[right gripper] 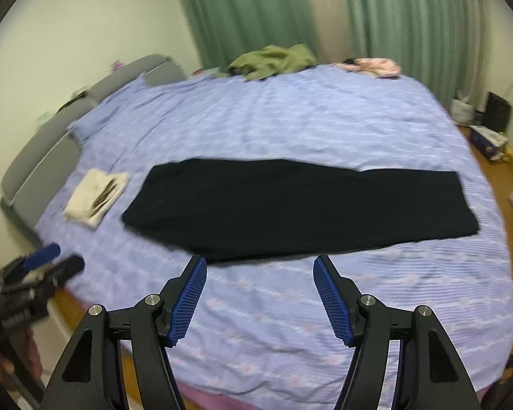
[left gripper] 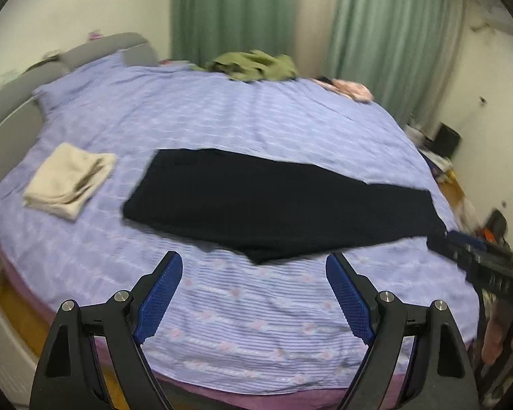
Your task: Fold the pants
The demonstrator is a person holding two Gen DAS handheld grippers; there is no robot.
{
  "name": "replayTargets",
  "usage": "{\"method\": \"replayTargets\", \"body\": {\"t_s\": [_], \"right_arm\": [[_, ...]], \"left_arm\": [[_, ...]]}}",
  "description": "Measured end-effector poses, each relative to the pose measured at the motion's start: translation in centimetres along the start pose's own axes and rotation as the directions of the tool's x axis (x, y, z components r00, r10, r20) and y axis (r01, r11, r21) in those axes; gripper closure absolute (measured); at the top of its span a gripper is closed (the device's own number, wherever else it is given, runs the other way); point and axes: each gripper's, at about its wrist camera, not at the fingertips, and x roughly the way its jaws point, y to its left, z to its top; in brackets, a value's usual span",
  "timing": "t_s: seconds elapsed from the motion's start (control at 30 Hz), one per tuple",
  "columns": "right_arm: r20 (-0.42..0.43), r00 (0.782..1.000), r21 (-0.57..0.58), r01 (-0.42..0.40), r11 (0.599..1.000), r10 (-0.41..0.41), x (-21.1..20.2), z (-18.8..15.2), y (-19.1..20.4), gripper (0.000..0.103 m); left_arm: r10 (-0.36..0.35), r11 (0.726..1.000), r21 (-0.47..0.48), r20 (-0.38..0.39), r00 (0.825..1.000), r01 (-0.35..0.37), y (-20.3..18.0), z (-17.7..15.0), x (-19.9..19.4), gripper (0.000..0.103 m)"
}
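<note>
Both grippers, left gripper point(left gripper: 254, 266) and right gripper point(right gripper: 260, 270), hang wide and empty near black pants point(left gripper: 273, 205), seemingly folded lengthwise, on the bed point(left gripper: 256, 324)

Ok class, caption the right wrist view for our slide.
Open right gripper above black pants lying flat on the bed.

A bed point(right gripper: 290, 119) covered with a lilac striped sheet is set against pale walls point(right gripper: 85, 27). A grey padded headboard point(right gripper: 44, 147) is seen along its left side. Green curtains point(right gripper: 249, 10) are hung behind the far edge. A wooden floor point(right gripper: 496, 177) is strewn with clutter at the right.
</note>
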Motion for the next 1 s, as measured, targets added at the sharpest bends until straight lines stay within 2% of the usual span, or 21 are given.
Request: {"method": "replayTargets", "body": {"t_s": [0.13, 0.33, 0.43, 0.57, 0.67, 0.73, 1.0], "right_arm": [[0.000, 0.999, -0.068, -0.037, 0.997, 0.037, 0.4, 0.0, 2.6, 0.037], [-0.018, 0.999, -0.101, -0.028, 0.995, 0.027, 1.6, 0.8, 7.2, 0.037], [-0.029, 1.000, -0.079, -0.001, 0.997, -0.002, 3.4, 0.9, 9.6, 0.037], [-0.052, 0.993, -0.017, 0.105, 0.994, -0.106, 6.4, 0.4, 13.2, 0.037], [-0.063, 0.983, 0.054, 0.174, 0.983, -0.170, 8.8, -0.1, 15.3, 0.037], [-0.082, 0.972, 0.084, 0.225, 0.971, -0.219, 10.5, -0.4, 16.1, 0.037], [-0.181, 0.939, 0.115, 0.315, 0.942, -0.292, 18.3, -2.1, 16.9, 0.037]], "left_arm": [[0.071, 0.997, -0.024, 0.045, 0.996, -0.070, 2.6, 0.0, -1.0, 0.017], [0.062, 0.994, -0.088, 0.056, 0.996, -0.057, 8.8, 1.0, -0.4, 0.017], [0.035, 0.997, -0.076, 0.036, 0.999, -0.032, 12.9, 1.8, 1.3, 0.016], [-0.002, 1.000, -0.027, -0.037, 0.999, 0.001, 18.9, 3.3, 5.5, 0.016], [-0.034, 0.999, -0.043, -0.088, 0.996, 0.030, 22.4, 4.0, 8.7, 0.016], [-0.047, 0.998, -0.056, -0.112, 0.993, 0.041, 24.0, 4.4, 10.8, 0.016], [-0.099, 0.991, -0.110, -0.212, 0.972, 0.077, 27.5, 3.9, 21.2, 0.016]]}}
